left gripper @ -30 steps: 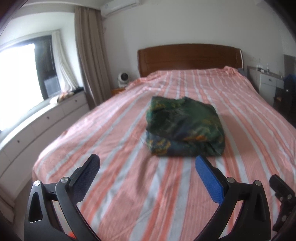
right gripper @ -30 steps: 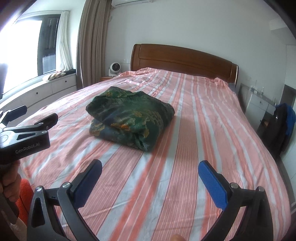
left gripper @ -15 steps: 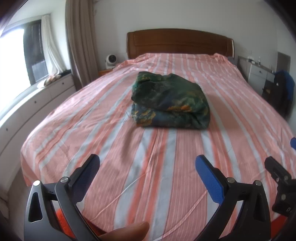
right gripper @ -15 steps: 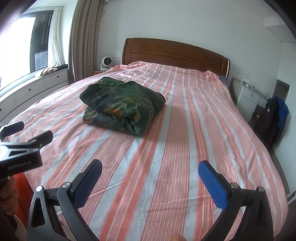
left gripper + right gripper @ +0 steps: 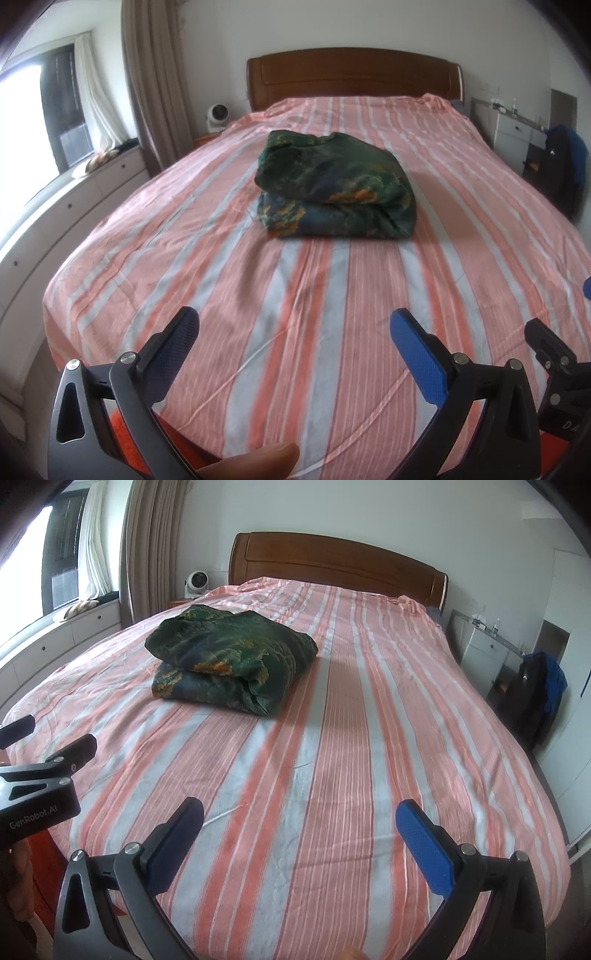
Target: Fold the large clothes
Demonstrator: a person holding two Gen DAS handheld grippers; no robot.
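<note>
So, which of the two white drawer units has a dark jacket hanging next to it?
The small unit right of the bed, by the jacket. The long unit runs under the window, with no jacket.

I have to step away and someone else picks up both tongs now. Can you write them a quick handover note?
Left tongs: open, empty, held over the foot of the bed.
Right tongs: open, empty, alongside, also at the foot end.
Green patterned garment: lies in a folded bundle mid-bed on the striped sheet, touched by neither tongs.
Done: the fold looks finished.
Left: probably only tidying the bundle or putting it away; no other garment for folding is visible on the bed.
</note>
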